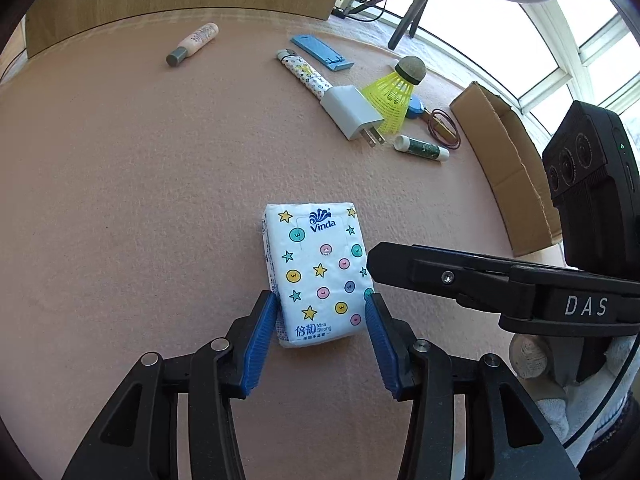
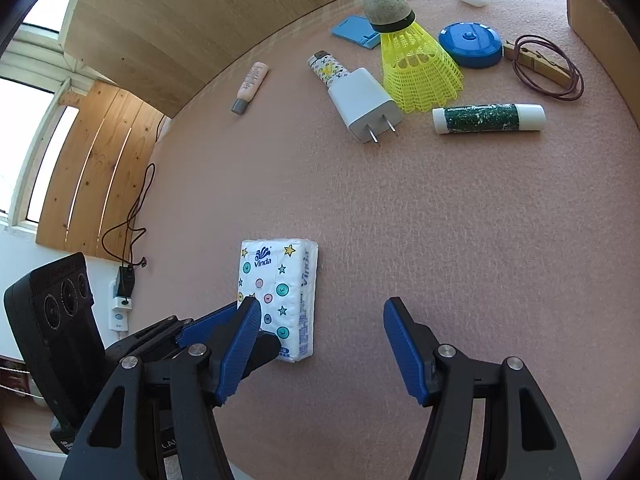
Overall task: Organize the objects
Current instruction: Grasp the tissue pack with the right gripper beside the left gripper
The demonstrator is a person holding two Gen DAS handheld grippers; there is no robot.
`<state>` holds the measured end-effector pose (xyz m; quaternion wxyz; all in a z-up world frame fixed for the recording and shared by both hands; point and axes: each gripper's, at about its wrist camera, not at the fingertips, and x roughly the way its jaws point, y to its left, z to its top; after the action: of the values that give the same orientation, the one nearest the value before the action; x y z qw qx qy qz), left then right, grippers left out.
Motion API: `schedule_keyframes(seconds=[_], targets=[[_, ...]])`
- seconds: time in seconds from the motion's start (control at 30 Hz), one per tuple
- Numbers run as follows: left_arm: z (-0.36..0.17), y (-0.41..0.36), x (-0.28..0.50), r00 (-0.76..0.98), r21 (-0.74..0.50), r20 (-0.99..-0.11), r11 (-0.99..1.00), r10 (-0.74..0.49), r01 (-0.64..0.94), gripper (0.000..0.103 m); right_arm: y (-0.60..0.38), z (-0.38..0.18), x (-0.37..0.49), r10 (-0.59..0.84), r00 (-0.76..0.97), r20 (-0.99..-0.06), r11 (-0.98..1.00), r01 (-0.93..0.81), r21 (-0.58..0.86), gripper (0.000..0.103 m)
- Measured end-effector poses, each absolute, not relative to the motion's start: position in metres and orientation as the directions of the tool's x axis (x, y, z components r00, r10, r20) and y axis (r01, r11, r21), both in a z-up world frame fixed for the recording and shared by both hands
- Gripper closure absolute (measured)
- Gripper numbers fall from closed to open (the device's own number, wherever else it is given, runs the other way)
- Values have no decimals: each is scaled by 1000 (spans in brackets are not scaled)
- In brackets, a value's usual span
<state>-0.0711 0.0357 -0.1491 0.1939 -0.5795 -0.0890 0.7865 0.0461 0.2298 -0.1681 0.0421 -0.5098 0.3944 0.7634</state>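
A white Vinda tissue pack (image 1: 320, 272) printed with stars and buttons lies flat on the pink mat (image 1: 140, 200). My left gripper (image 1: 322, 300) straddles its near half, a blue pad close along each long side. The pack shows no squeeze, so I read these jaws as open. In the right wrist view the pack (image 2: 286, 280) lies left of my right gripper (image 2: 322, 304), which stands open over bare mat with nothing between its fingers. The left gripper's fingers (image 2: 208, 326) reach the pack from the left there. A black finger of the right gripper (image 1: 440, 276) lies just right of the pack.
At the far side lie a yellow shuttlecock (image 2: 416, 68), a white charger (image 2: 362, 100), a patterned lighter (image 1: 304, 74), a blue stand (image 1: 320, 51), a pink tube (image 2: 250, 86), a green stick (image 2: 488, 118), a blue tape measure (image 2: 470, 44) and a clothespin with brown cord (image 2: 536, 66). A cardboard box (image 1: 508, 152) stands right.
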Motion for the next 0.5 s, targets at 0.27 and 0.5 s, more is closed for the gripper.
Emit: schedule_keyframes(seconds=[0.27, 0.5], targets=[[-152, 43, -71, -263, -347, -880, -913, 396, -214, 46, 223, -171, 27, -344, -444, -827, -720, -440, 536, 43], [-151, 49, -73, -261, -347, -879, -912, 398, -221, 47, 216, -171, 16, -342, -428, -837, -745, -420, 519, 44]])
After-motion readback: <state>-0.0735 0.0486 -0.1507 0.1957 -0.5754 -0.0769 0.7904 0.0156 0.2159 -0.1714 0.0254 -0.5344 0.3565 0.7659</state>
